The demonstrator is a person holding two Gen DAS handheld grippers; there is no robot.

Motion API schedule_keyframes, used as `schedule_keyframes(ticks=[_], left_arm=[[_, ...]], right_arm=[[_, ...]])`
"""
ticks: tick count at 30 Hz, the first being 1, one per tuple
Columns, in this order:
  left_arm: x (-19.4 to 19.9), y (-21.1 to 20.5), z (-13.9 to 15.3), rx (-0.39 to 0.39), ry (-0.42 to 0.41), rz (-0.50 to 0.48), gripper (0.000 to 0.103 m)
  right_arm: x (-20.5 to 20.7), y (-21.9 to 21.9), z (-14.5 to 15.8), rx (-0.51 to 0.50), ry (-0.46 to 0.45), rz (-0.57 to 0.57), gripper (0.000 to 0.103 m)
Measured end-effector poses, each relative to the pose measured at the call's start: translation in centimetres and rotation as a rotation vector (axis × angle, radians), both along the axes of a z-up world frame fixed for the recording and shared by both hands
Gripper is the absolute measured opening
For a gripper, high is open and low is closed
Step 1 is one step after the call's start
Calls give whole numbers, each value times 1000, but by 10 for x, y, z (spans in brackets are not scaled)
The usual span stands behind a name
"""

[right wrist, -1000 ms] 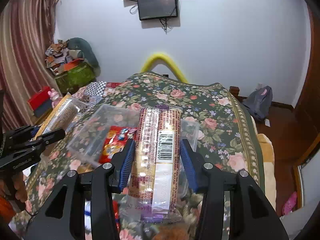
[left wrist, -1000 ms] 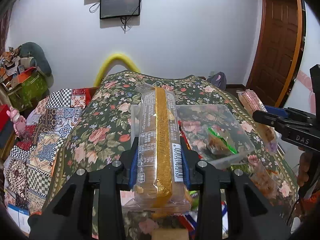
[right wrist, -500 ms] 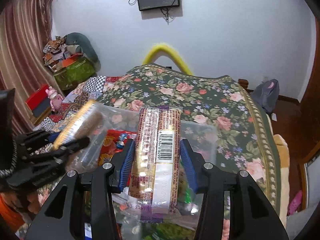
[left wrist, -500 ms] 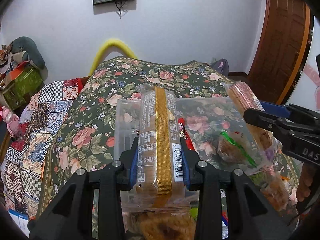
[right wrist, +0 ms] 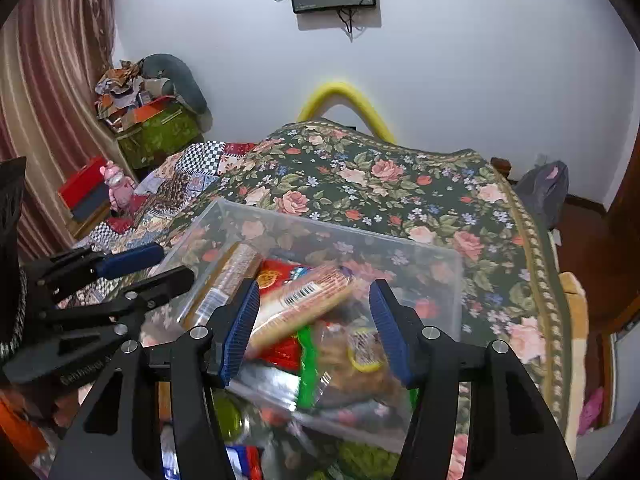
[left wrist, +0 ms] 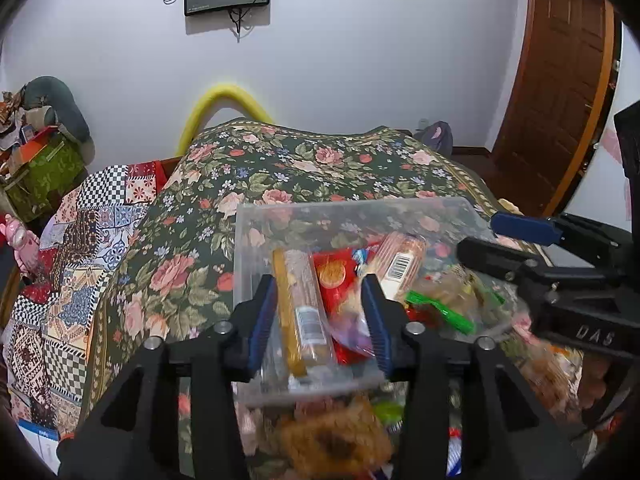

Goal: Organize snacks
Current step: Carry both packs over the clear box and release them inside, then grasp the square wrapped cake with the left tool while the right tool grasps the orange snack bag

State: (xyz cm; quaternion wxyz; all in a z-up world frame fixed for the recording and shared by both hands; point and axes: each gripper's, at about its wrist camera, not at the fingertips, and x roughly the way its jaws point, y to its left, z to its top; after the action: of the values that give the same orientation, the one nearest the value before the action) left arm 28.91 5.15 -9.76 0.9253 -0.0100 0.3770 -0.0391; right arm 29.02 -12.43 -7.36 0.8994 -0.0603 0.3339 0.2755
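Both tools, left [left wrist: 322, 320] and right [right wrist: 314, 330], gape empty over a clear plastic bin [right wrist: 420, 240] of crinkly snack packs [right wrist: 304, 304] on the floral bed [right wrist: 400, 184].

Clear plastic bin [left wrist: 256, 236] on floral bedspread, gold-striped biscuit pack [left wrist: 298, 308] and barcode-labelled biscuit pack [left wrist: 400, 260] lying inside

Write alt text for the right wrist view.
The open right gripper hovers over a clear plastic bin of snacks, where a biscuit sleeve lies slanted across a red packet. The open left gripper is at left; the bin sits on a floral bedspread.
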Motion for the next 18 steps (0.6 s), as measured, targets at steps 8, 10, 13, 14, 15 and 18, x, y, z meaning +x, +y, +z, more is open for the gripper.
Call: schedule_keyframes(ticks=[8, 10, 13, 14, 15, 18], left_arm=[[-51, 3, -2, 9, 33, -28, 61], [-65, 3, -6, 13, 46, -31, 65], [-82, 5, -13, 1, 72, -36, 69], [-88, 6, -17, -8, 83, -34, 69], [-94, 7, -20, -15, 92, -29, 69], [-110, 10, -33, -29, 123, -14, 69]], right_arm=[[-40, -50, -1, -20, -18, -22, 61], [-49, -61, -5, -33, -21, -33, 63], [-63, -82, -14, -50, -9, -61, 66], [-66, -86, -17, -50, -1, -68, 66], [-70, -92, -20, -50, 11, -77, 66], [-79, -108, -33, -51, 56, -96, 67]])
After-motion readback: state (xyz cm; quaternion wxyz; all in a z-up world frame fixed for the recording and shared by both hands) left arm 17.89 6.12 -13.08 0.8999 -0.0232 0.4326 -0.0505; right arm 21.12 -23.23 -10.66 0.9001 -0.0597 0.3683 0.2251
